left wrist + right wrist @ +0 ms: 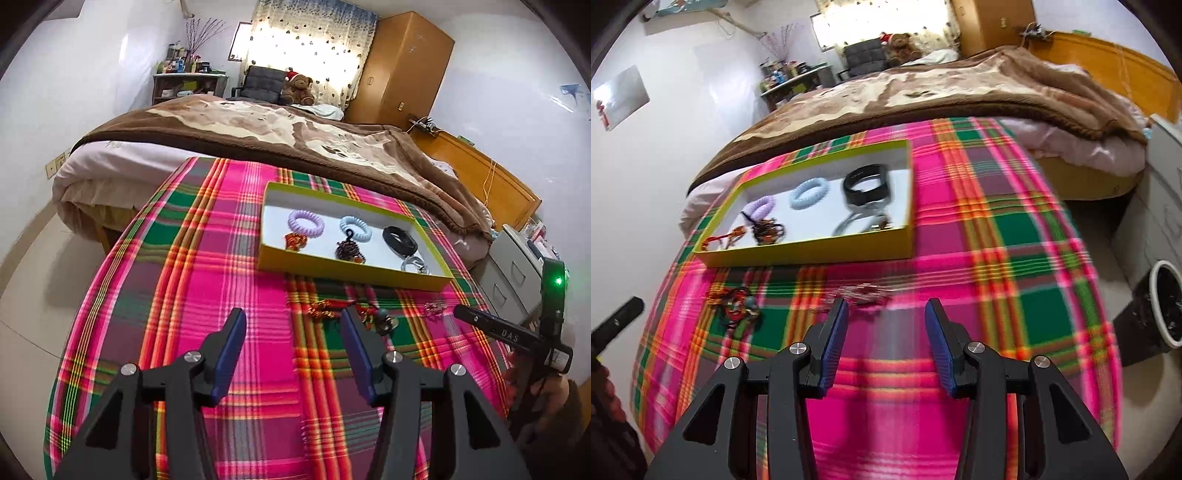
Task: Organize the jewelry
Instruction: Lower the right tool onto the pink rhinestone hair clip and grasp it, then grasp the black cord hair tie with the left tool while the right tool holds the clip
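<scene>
plaid cloth (979, 229): blurred trinket (864, 291) unidentifiable; tangled jewelry (738, 306) indistinct.

I am looking at a cloth (207, 258) showing pink, green and orange plaid. The tray (354, 271) is showing yellow-green walls and a white floor, carrying a lilac coil band (305, 222), a pale blue coil band (356, 228) and a black bangle (399, 240). My gripper pads (231, 354) are showing dark blue.

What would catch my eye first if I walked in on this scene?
Probably the loud pink, green and orange plaid cloth covering the table. On it sits a shallow yellow-green box holding coiled hair ties and bracelets, with loose trinkets lying just before it. A teddy bear sits beyond the bed.
</scene>
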Tool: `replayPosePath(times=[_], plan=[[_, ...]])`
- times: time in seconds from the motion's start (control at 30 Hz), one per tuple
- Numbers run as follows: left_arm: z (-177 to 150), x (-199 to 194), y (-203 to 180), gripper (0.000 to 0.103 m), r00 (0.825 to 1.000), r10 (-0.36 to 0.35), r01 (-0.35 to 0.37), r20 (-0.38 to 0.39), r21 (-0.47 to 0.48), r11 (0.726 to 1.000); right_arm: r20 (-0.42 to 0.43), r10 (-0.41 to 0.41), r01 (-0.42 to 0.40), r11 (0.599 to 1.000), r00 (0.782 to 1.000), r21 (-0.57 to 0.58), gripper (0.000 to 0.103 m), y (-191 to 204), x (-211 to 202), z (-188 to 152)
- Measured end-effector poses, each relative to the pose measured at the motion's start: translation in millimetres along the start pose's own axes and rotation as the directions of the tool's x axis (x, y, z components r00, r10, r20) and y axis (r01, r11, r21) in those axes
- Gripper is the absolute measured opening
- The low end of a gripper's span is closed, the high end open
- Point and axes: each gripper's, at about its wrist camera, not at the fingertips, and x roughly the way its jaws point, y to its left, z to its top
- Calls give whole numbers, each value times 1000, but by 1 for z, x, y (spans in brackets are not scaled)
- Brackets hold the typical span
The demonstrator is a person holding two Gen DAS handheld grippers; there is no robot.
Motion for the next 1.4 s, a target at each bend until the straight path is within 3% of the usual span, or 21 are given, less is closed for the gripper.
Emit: replayPosePath(times=[0.17, 0.47, 0.77, 0.83, 0.87, 1.13, 1.4], plan=[[-4, 3, 10, 55, 1000, 11, -11, -8, -28, 1000, -18, 47, -47, 999, 999, 25, 44, 18, 15, 6], [-5, 8, 20, 55, 1000, 17, -17, -23, -37, 999, -47, -78, 79, 997, 996, 18, 44, 35, 39, 10], [-5, 13, 19, 55, 999, 4, -5, -38, -29, 1000, -10, -206, 205, 978, 979, -34, 44, 45, 46, 10], [-4, 14, 18, 55, 999, 1, -2, -38, -27, 1000, -6, -231, 231, 972, 973, -50, 34, 45, 45, 9], [-4, 15, 17, 55, 999, -2, 1, -42, -26, 1000, -5, -235, 235, 971, 972, -48, 33, 45, 45, 9], [-2, 25, 6, 55, 997, -17, 18, -71, 5, 1000, -3, -198, 198, 980, 980, 3, 33, 26, 31, 3], [-3, 42, -35, 55, 989, -85, 98, -124, 104, 990, 30, -150, 149, 988, 988, 33, 33, 14, 5, -2]])
